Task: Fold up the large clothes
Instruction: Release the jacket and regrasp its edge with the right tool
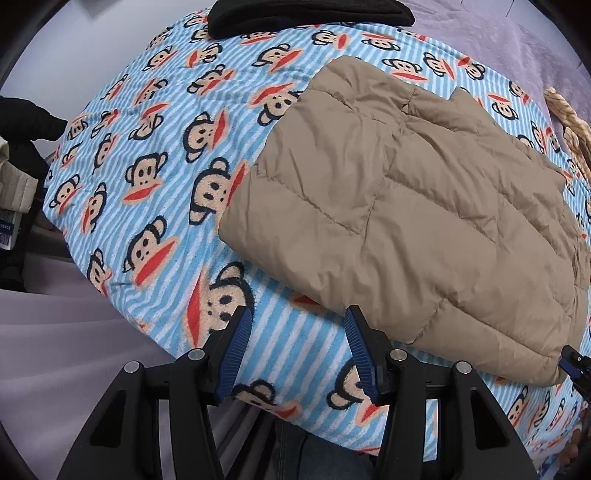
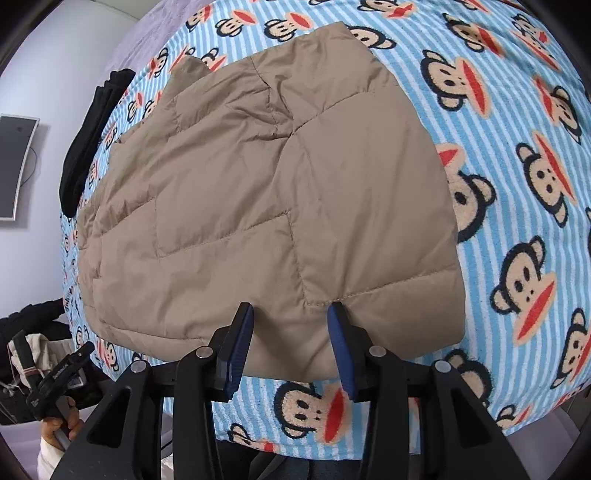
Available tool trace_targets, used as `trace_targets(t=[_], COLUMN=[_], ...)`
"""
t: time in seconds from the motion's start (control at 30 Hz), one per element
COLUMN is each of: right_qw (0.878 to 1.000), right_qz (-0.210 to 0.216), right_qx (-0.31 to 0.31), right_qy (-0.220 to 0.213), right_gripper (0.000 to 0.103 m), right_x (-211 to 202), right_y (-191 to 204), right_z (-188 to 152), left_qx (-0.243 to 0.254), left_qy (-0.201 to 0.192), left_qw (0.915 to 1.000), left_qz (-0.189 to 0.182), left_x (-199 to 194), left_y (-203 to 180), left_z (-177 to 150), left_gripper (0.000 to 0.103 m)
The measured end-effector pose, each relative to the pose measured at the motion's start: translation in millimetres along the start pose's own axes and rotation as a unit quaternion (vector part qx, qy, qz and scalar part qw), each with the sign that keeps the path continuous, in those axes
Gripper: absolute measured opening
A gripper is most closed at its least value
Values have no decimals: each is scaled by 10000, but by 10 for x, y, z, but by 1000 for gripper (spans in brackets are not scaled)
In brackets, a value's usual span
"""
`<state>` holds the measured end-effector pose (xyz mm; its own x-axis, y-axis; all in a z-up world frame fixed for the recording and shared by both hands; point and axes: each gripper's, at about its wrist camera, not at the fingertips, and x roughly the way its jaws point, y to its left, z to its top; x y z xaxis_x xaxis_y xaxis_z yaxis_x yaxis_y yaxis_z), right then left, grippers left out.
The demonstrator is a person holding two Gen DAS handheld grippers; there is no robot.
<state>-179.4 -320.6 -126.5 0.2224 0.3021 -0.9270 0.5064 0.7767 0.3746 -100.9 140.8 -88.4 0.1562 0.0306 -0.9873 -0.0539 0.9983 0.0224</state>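
Note:
A tan quilted puffer jacket lies folded flat on a blue striped monkey-print blanket. It also shows in the right wrist view. My left gripper is open and empty, hovering over the blanket just left of the jacket's near corner. My right gripper is open and empty, its fingers over the jacket's near hem. The right gripper's tip shows at the edge of the left wrist view. The left gripper shows at the lower left of the right wrist view.
A black folded garment lies at the blanket's far edge, also in the right wrist view. A beige knitted item lies at the right. A lilac sheet lies beyond. A wall screen hangs on the left.

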Motion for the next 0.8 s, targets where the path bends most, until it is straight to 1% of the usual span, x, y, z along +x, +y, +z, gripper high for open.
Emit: trace_targets(t=[0.1, 0.13, 0.17, 0.2, 0.23, 0.27, 0.37, 0.47, 0.53, 0.6, 0.73, 0.8], right_qw=[10000, 10000, 10000, 9999, 9998, 9997, 9990, 9973, 9964, 9961, 9978, 9987], right_qz=[-25, -48, -69, -93, -125, -156, -280, -423, -374, -364, -263, -205], right_qx=[57, 63, 65, 80, 119, 156, 254, 438, 557, 574, 428, 261], right_qy=[14, -9, -32, -56, -82, -111, -239, -401, -513, -558, -442, -379], right_gripper=[45, 45, 46, 46, 46, 47, 48, 49, 50, 57, 59, 68], right_x=[25, 16, 5, -6, -9, -17, -36, -39, -30, 27, 246, 332], right_y=[-24, -12, -11, -5, 19, 31, 104, 264, 409, 591, 1042, 1245], right_z=[7, 3, -4, -13, -17, -26, -47, -105, -162, -222, -310, -290], left_qx=[65, 102, 148, 194, 254, 369, 718, 946, 1021, 1043, 1066, 1067], left_qy=[-11, -10, -12, -74, -157, -202, -117, -152, -146, -143, -87, -58], left_qw=[10000, 9999, 9999, 9998, 9995, 9991, 9972, 9950, 9940, 9935, 9926, 9922], left_qz=[-19, -30, -45, -47, -47, -75, -180, -286, -360, -435, -581, -642], left_x=[36, 59, 77, 80, 76, 83, 169, 212, 246, 290, 412, 463], left_y=[29, 40, 47, 56, 58, 60, 100, 187, 266, 337, 443, 481], left_z=[62, 97, 133, 168, 197, 241, 404, 567, 661, 745, 890, 960], left_gripper=[55, 57, 77, 95, 97, 97, 97, 97, 97, 97, 97, 97])
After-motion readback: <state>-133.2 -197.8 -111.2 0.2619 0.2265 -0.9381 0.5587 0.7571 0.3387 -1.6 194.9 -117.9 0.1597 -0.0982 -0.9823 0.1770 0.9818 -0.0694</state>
